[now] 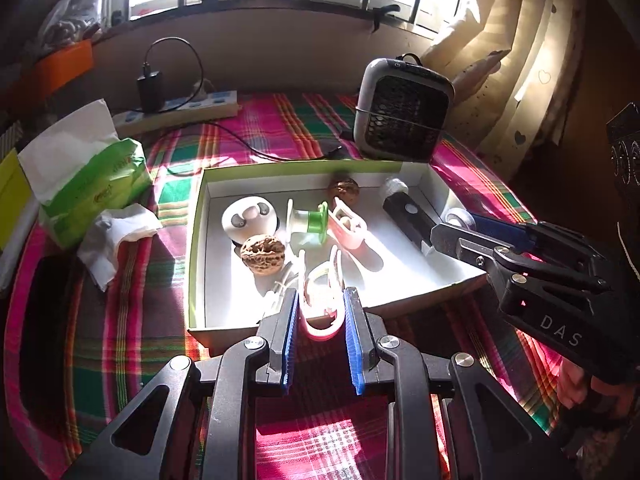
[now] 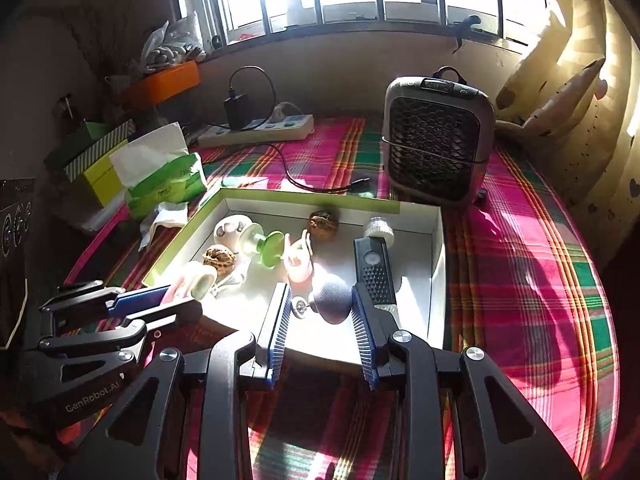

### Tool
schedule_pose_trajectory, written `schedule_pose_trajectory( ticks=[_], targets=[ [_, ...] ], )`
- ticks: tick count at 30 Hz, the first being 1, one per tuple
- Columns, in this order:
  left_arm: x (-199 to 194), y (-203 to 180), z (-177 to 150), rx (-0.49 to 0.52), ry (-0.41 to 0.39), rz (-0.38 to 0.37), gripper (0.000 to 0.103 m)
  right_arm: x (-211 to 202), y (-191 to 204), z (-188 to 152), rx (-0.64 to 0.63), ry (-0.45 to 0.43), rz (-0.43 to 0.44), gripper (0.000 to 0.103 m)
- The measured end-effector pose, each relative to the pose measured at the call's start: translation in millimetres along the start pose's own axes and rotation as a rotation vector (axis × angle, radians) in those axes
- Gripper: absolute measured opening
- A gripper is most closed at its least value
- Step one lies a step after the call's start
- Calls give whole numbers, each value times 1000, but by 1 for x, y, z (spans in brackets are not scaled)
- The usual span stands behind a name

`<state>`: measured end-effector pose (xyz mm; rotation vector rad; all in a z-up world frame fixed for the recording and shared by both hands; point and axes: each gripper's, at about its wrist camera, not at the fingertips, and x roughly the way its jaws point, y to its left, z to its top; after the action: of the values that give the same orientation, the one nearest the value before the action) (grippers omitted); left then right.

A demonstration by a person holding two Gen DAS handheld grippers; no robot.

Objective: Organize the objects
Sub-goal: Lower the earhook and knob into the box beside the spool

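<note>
left claw (image 1: 319, 322) is pinching a pink clip (image 1: 320, 330) over the near edge of the white box (image 1: 434, 178). right claw (image 2: 320, 314) is clamped on a grey egg-shaped thing (image 2: 331, 298) with a small metal bit at its 9 o'clock, near the black flashlight (image 2: 374, 270). the box sits on a plaid worktop (image 2: 520, 240), walnuts at 10 and 12 o'clock. looks like mid-carry; next both loads need a free spot.

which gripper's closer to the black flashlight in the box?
Right. The right gripper sits beside the black flashlight, one finger against its near end. The left gripper is at the box's near edge, further off.
</note>
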<state>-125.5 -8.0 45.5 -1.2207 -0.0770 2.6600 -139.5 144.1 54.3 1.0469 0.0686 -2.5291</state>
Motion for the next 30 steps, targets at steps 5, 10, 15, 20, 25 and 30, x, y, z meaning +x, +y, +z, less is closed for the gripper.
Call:
schedule_pose_trajectory(
  ticks=[5, 10, 15, 20, 25, 30],
  targets=[
    [5, 1, 5, 2, -1, -1, 19, 11, -4, 7, -4, 10, -8, 32],
    [14, 2, 6, 2, 17, -2, 19, 21, -6, 12, -7, 24, -13, 32],
    [24, 5, 9, -9, 35, 3, 19, 30, -7, 14, -5, 38, -12, 32],
    [32, 6, 12, -8, 46, 6, 19, 38, -9, 15, -4, 54, -8, 32],
    [38, 6, 14, -5, 53, 11, 19, 46, -11, 17, -8, 66, -8, 32],
    [42, 8, 16, -5, 57, 18, 19, 53, -10, 20, -20, 75, -19, 32]
  ],
)
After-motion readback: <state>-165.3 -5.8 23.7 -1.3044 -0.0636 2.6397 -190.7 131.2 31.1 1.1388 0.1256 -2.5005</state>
